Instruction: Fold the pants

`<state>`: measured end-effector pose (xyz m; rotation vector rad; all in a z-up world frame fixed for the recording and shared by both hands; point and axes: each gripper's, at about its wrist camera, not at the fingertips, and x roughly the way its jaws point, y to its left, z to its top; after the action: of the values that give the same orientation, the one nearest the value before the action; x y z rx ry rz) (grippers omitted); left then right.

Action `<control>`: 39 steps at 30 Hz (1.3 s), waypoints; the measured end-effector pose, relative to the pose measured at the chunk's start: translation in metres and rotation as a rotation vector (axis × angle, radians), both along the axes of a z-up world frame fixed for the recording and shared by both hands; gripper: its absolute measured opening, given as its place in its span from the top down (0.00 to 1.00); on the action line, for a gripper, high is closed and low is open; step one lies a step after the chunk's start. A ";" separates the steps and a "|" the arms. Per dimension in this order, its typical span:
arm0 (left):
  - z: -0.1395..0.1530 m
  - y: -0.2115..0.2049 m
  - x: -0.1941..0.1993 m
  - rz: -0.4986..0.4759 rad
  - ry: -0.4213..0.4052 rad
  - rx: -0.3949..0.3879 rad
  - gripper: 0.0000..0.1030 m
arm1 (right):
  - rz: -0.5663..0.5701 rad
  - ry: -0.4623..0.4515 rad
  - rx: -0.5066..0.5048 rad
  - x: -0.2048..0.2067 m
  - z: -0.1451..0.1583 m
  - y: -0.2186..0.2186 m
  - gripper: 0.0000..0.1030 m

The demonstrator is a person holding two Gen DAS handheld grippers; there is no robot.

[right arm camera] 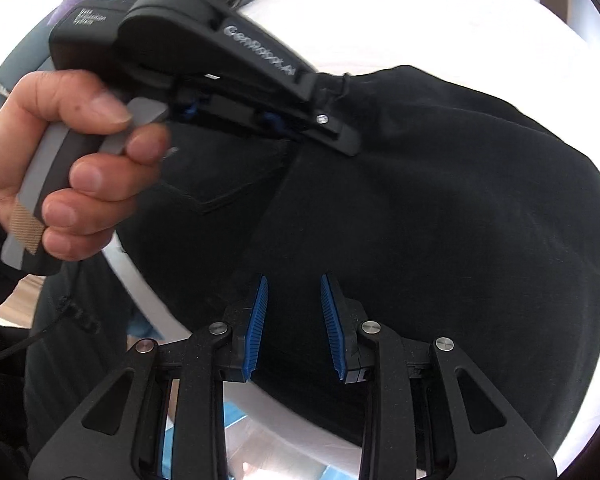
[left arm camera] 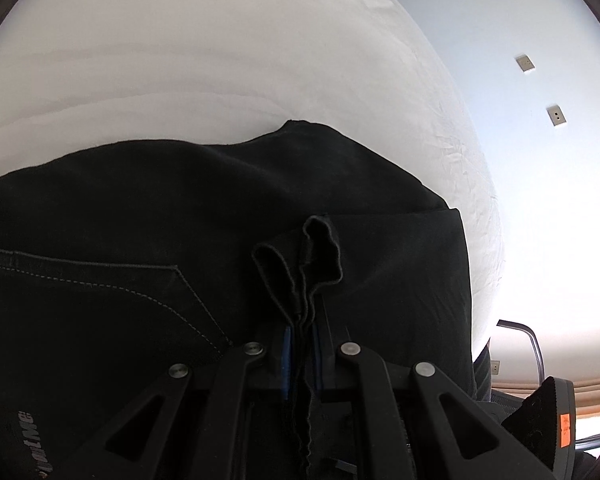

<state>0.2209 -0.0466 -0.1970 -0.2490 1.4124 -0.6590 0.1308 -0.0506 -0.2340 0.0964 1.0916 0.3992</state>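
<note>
Black pants (left arm camera: 140, 240) lie on the white bed (left arm camera: 220, 60). Left gripper (left arm camera: 300, 320) fingers pinch a bunched hem, presumably to carry a fold; right gripper (right arm camera: 294, 316) fingers hover apart, empty.

White sheeted bed (left arm camera: 220, 60), pale wall (left arm camera: 539, 200) with two small plates (left arm camera: 525, 64), bright daylight, metal chair frame (left arm camera: 533, 344)
</note>
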 end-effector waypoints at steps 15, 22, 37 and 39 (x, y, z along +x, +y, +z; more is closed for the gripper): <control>-0.003 -0.012 0.009 -0.059 0.001 0.057 0.92 | -0.018 0.020 0.113 0.010 0.016 -0.011 0.74; 0.002 -0.020 0.017 -0.107 -0.007 0.109 0.91 | -0.024 0.059 0.135 0.013 0.013 -0.014 0.74; -0.006 -0.014 0.002 -0.037 -0.075 0.088 0.84 | -0.159 -0.013 0.284 0.009 0.038 -0.092 0.74; -0.006 -0.017 0.000 -0.027 -0.088 0.102 0.84 | -0.221 0.007 0.321 0.017 0.036 -0.126 0.74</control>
<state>0.2208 -0.0641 -0.2034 -0.1195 1.3626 -0.6111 0.1474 -0.1771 -0.1981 0.4986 1.0048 0.3722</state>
